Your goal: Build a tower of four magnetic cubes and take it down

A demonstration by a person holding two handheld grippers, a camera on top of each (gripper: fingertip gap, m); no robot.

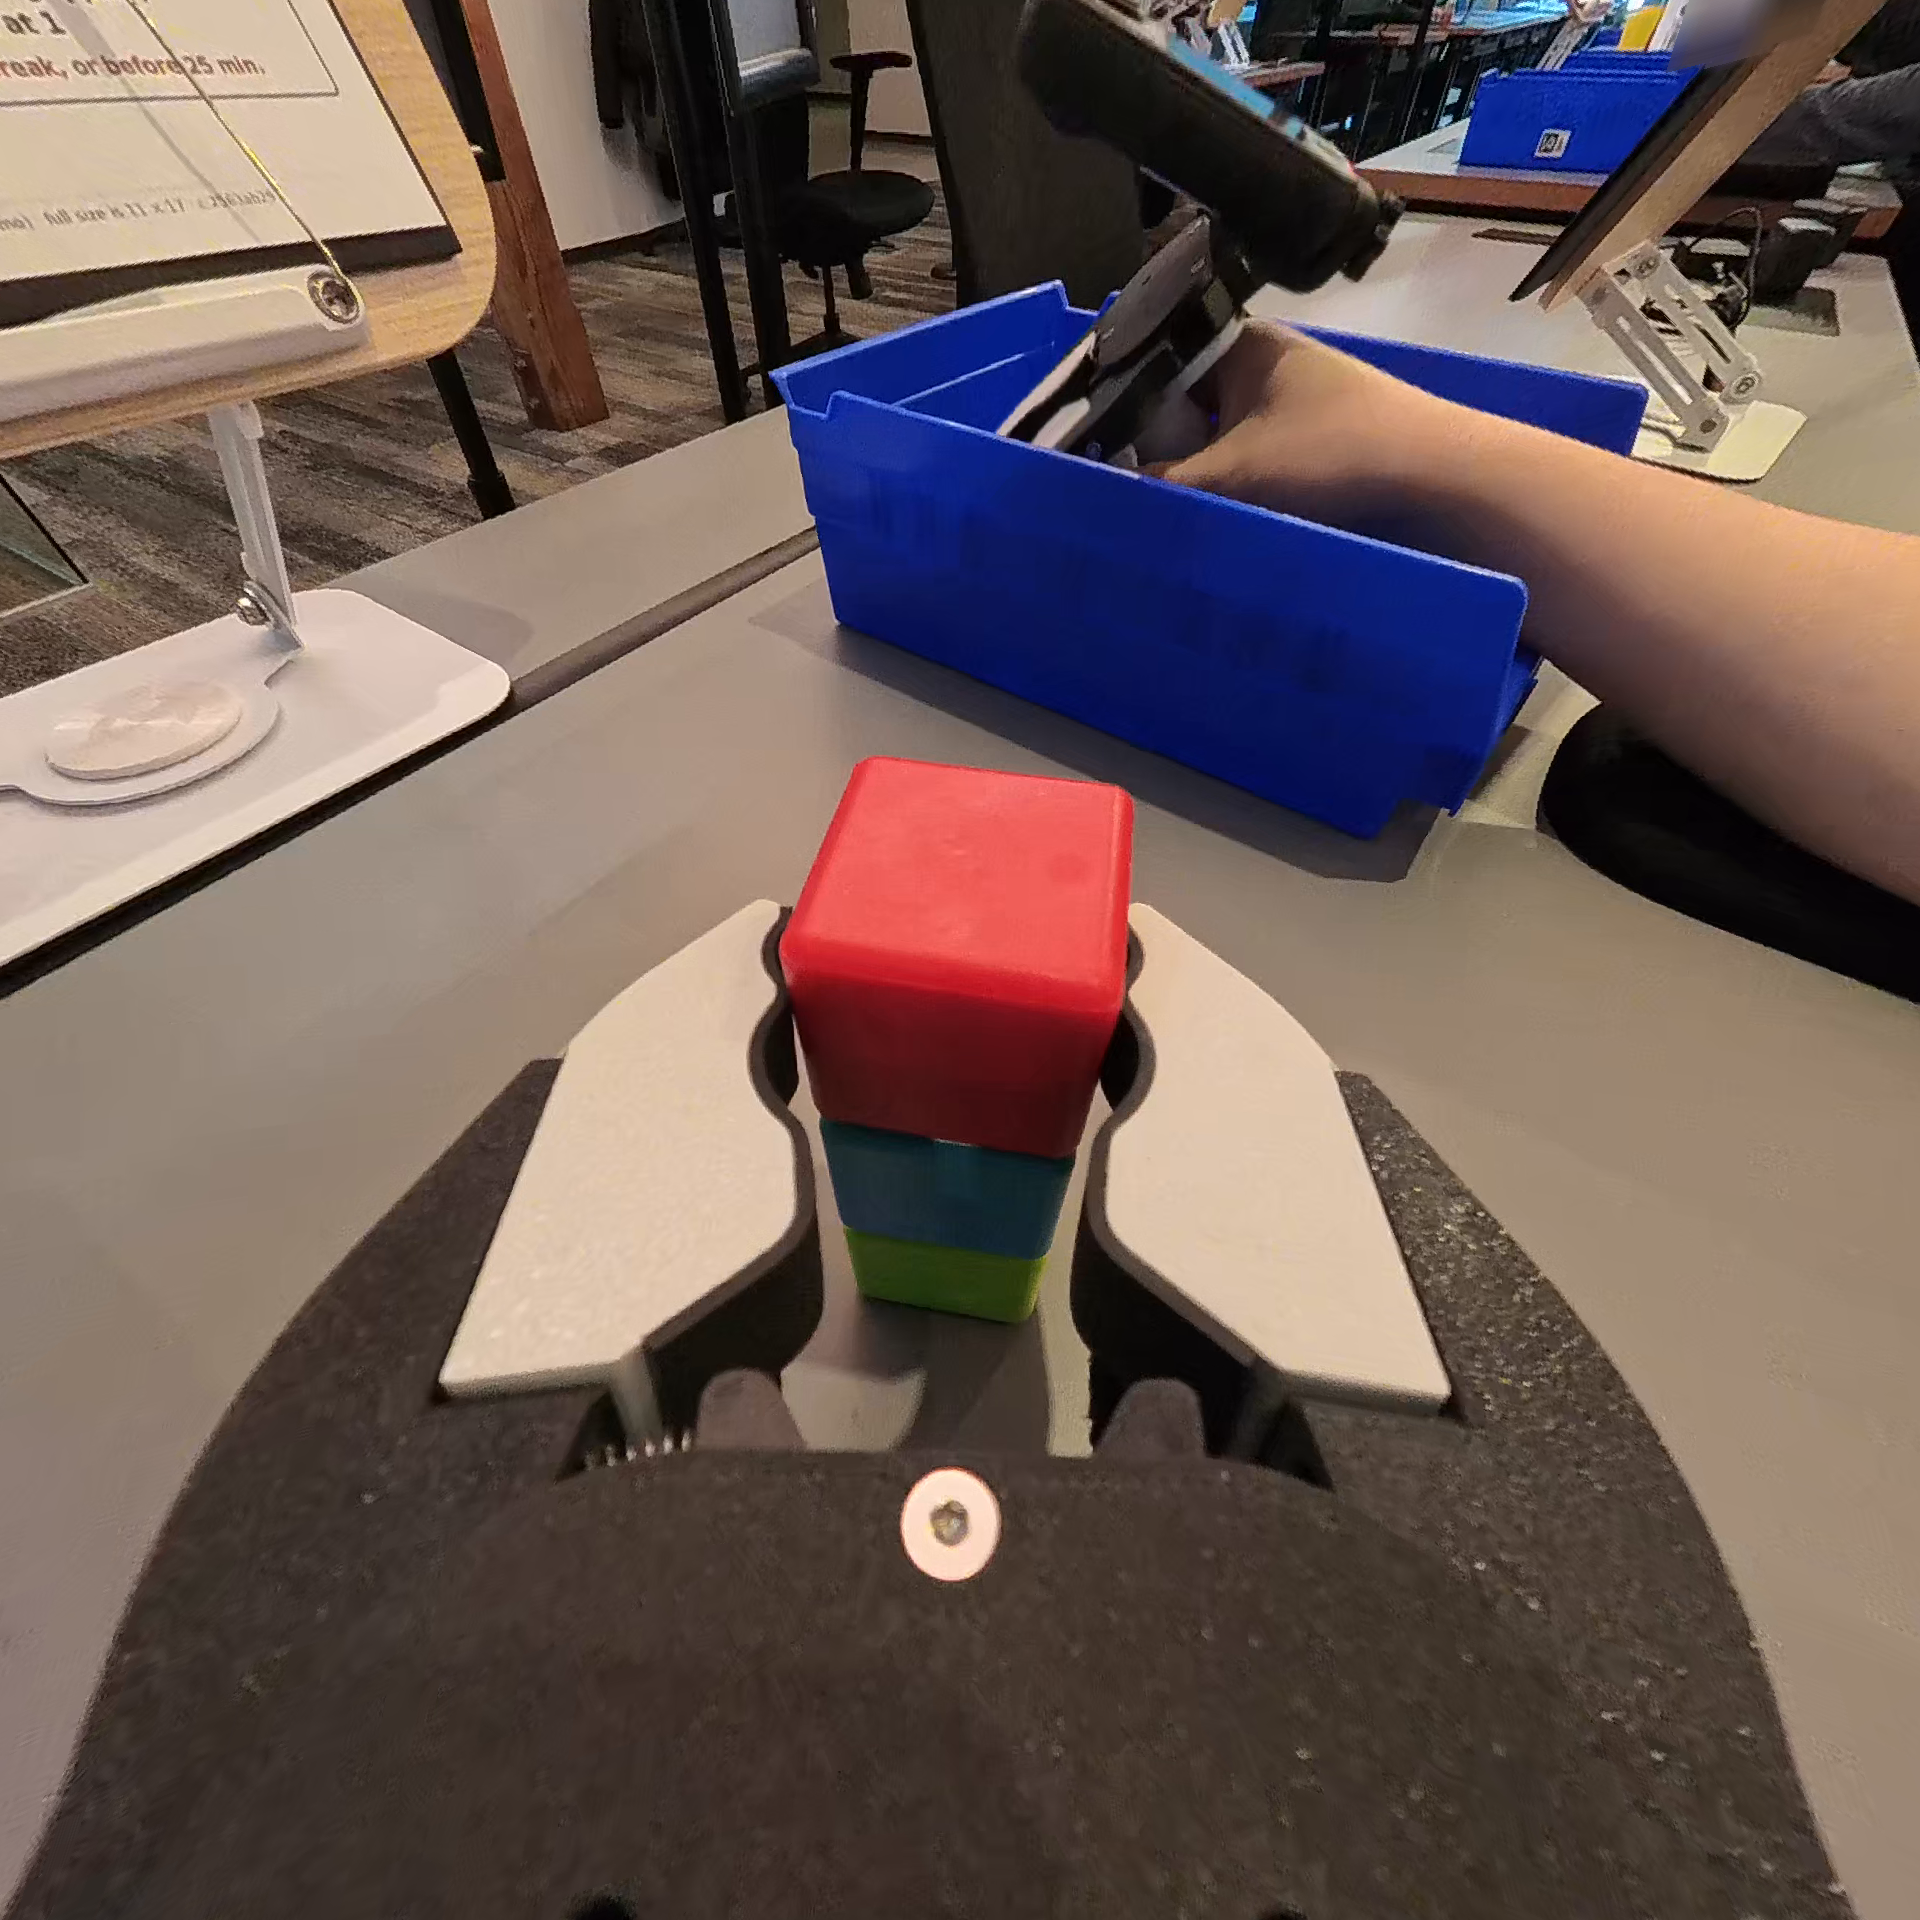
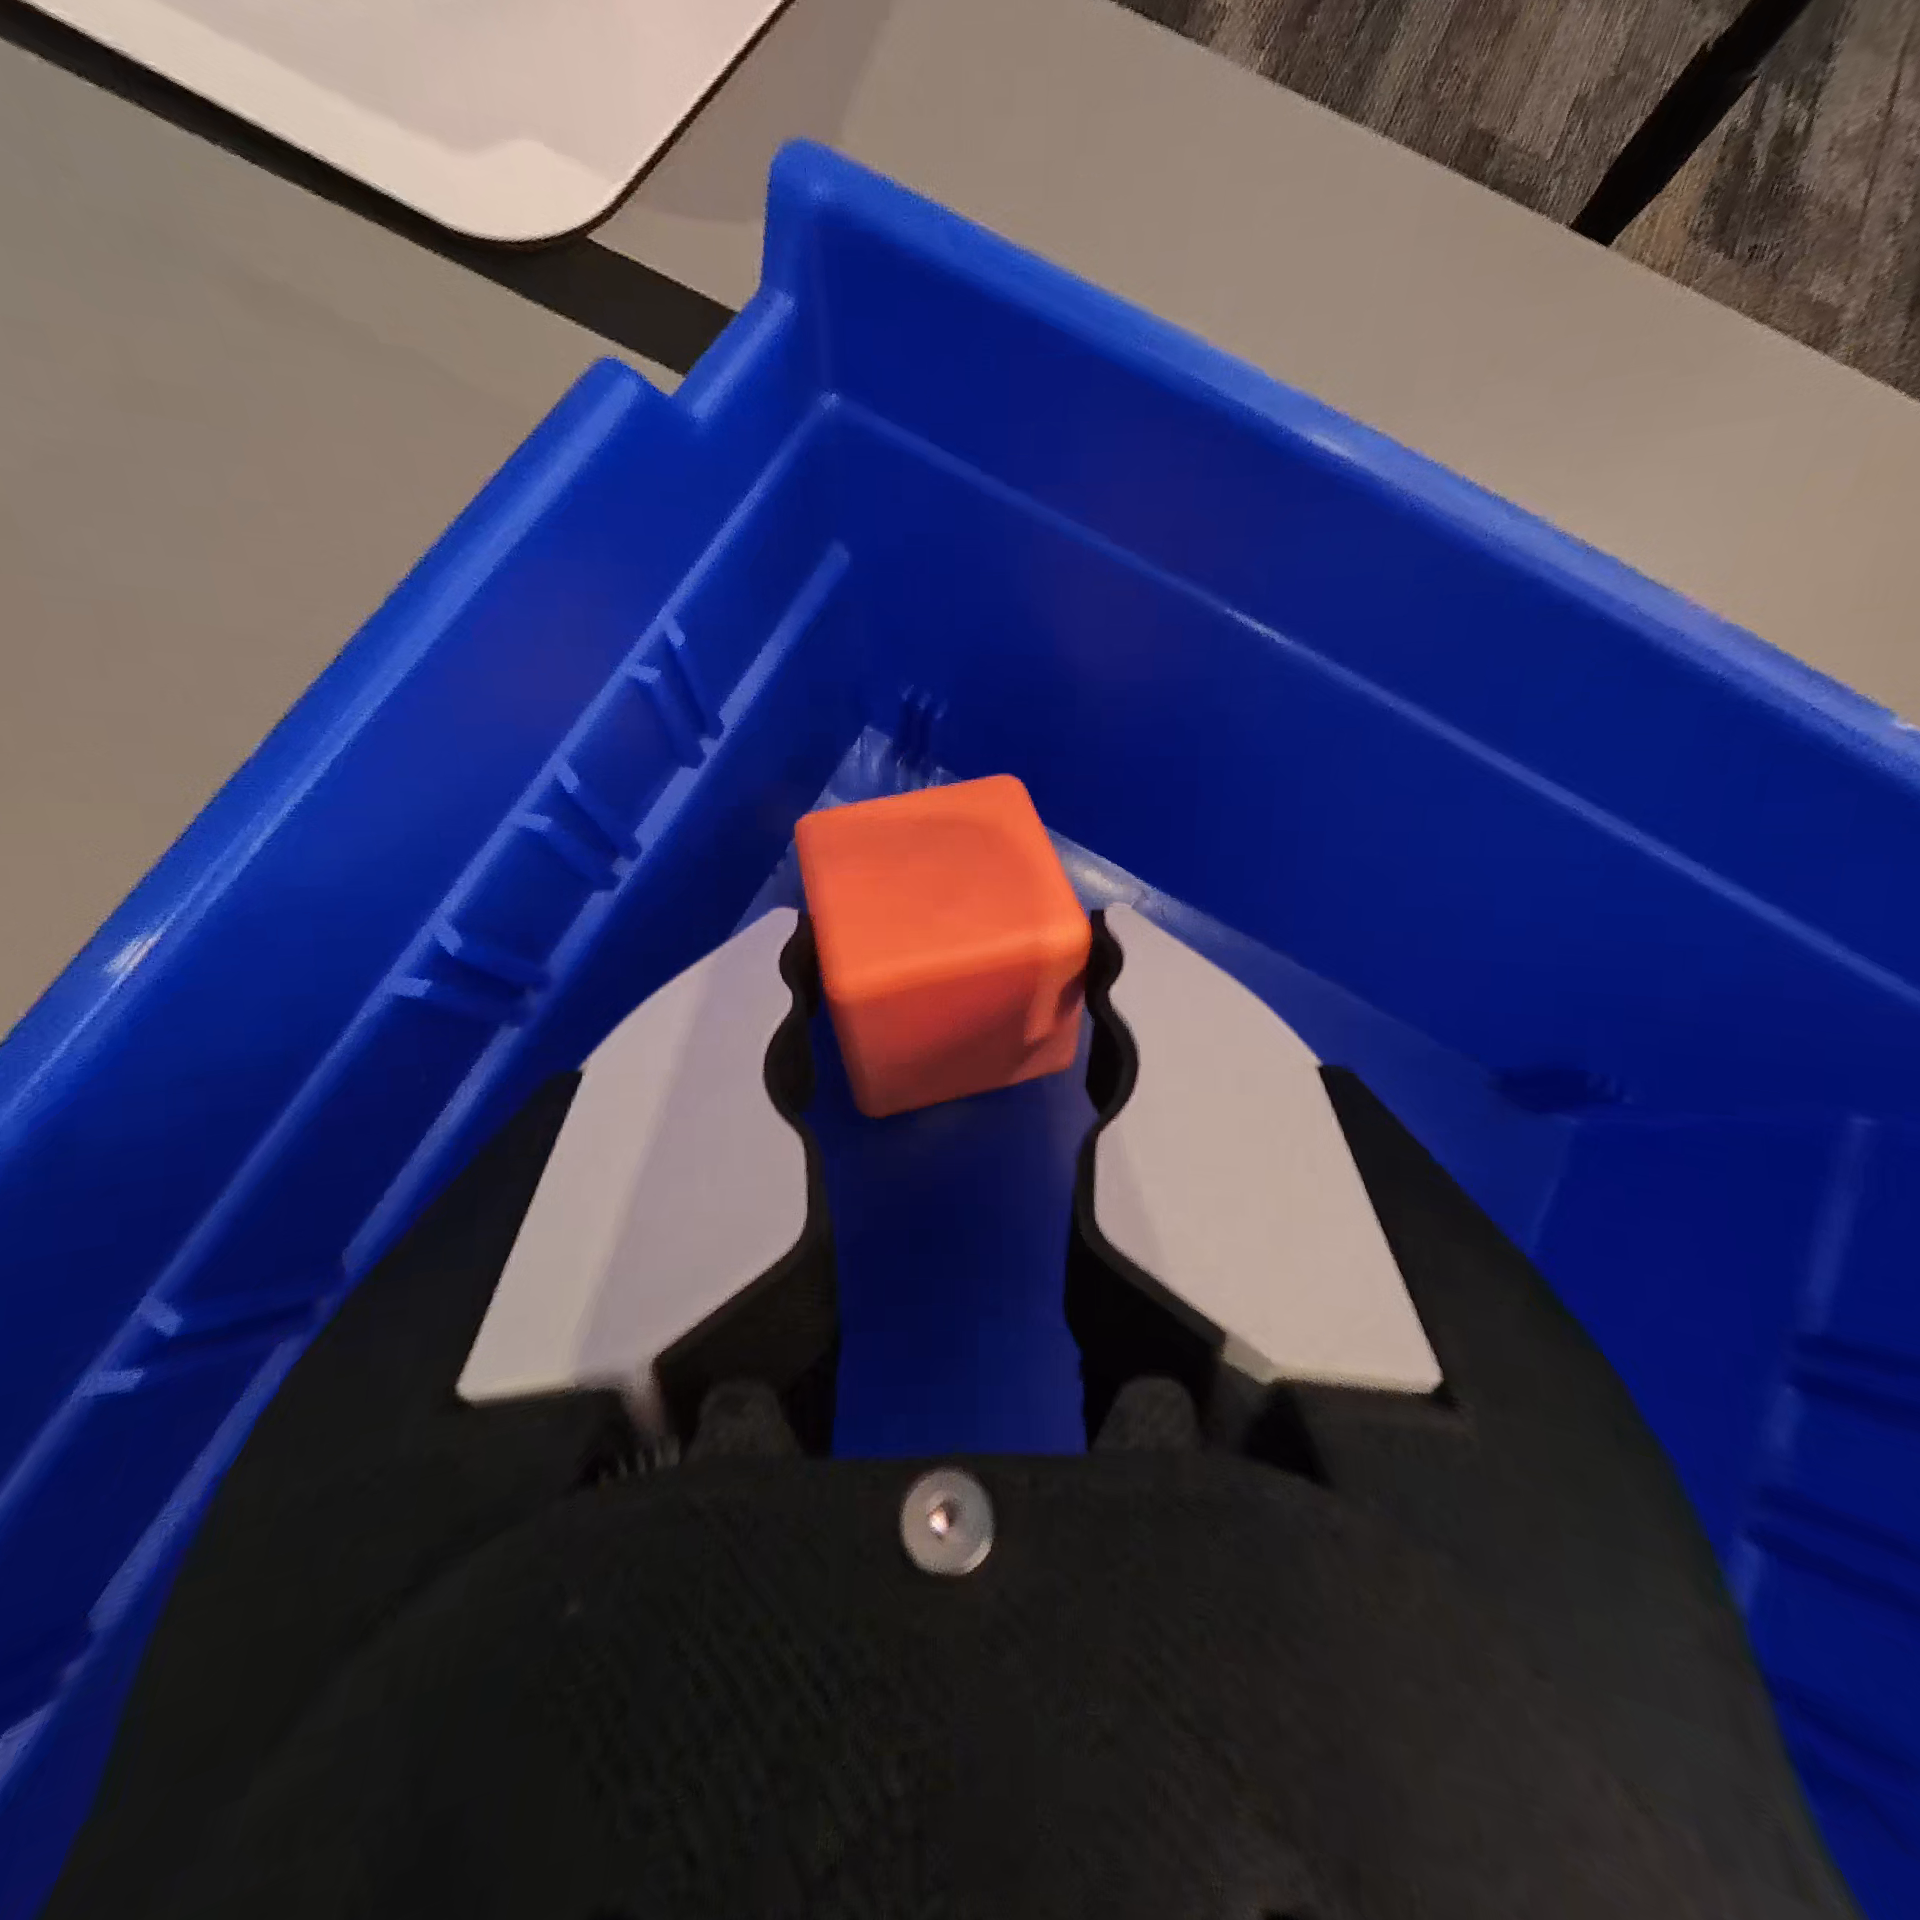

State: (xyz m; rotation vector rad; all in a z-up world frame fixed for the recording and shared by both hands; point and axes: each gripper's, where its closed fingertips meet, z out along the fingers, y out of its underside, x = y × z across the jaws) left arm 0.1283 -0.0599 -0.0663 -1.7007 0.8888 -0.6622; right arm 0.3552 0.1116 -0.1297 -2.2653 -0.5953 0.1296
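A stack of three cubes stands on the grey table (image 1: 1455,1143): red cube (image 1: 956,935) on top, teal cube (image 1: 945,1195) in the middle, green cube (image 1: 945,1278) at the bottom. My left gripper (image 1: 954,966) is shut on the red cube, its fingers (image 1: 665,1132) against both sides. In the right wrist view my right gripper (image 2: 943,966) is shut on an orange cube (image 2: 935,935) inside the corner of the blue bin (image 2: 1351,644). The right gripper also shows in the left wrist view (image 1: 1122,364), reaching down into the bin (image 1: 1143,592).
A white stand base (image 1: 208,748) with a wooden board (image 1: 239,208) sits at the left of the table. Another stand (image 1: 1683,353) is at the back right. A person's forearm (image 1: 1662,561) crosses over the bin's right end. The gap from one gripper's tips to the other's is roughly 30 cm.
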